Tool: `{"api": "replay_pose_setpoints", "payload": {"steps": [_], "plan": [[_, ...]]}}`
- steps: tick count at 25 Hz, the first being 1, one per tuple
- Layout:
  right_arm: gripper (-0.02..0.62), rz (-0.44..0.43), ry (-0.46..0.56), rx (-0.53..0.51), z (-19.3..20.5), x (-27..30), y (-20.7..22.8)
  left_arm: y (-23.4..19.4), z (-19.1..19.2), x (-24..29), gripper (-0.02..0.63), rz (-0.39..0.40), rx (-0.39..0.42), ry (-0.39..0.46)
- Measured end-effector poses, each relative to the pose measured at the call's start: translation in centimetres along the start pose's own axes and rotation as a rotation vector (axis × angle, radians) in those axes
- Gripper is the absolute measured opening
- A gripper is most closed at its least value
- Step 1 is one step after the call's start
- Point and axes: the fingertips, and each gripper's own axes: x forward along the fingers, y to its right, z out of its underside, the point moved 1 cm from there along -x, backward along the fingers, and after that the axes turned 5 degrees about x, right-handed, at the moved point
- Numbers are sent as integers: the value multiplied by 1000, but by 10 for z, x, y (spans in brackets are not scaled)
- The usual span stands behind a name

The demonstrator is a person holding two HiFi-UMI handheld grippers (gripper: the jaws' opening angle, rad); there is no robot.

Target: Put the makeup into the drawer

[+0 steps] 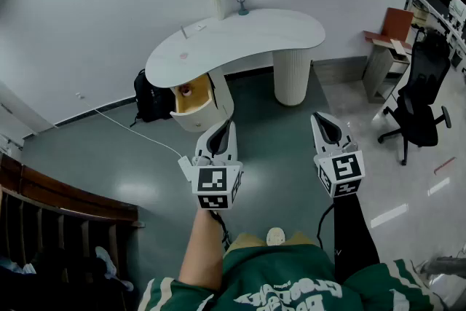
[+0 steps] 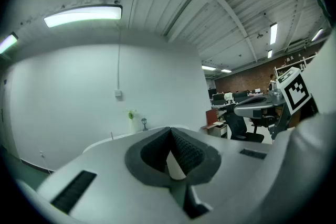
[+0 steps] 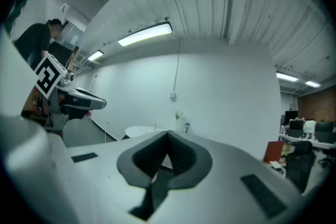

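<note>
Head view is showing a small pink item, probably the makeup, lying on the tabletop's left end, just above the open drawer. The left gripper and right gripper are hovering well apart from the tabletop, fingers pressed together and empty. Reaching in with them shut is risking a knock that sends the item off the tabletop's edge.

White bench across the room, drawer hanging open
Drawer's at the bench's 7 o'clock, black backpack at its 9, office chair way off at 3.
</note>
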Motion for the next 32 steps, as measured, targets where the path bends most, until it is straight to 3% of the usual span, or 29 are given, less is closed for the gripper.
{"api": "replay_pose_setpoints", "payload": {"steps": [21, 24, 26, 32], "plan": [[3, -18, 37, 18, -12, 7, 0, -11, -5, 1, -2, -35, 3, 14], [3, -21, 47, 18, -15, 8, 1, -7, -9, 3, -1, -5, -5, 41], [3, -22, 49, 19, -15, 10, 1, -4, -11, 5, 112, 26, -9, 55], [3, -19, 56, 21, -18, 30, 5, -14, -15, 24, 250, 52, -12, 88]]}}
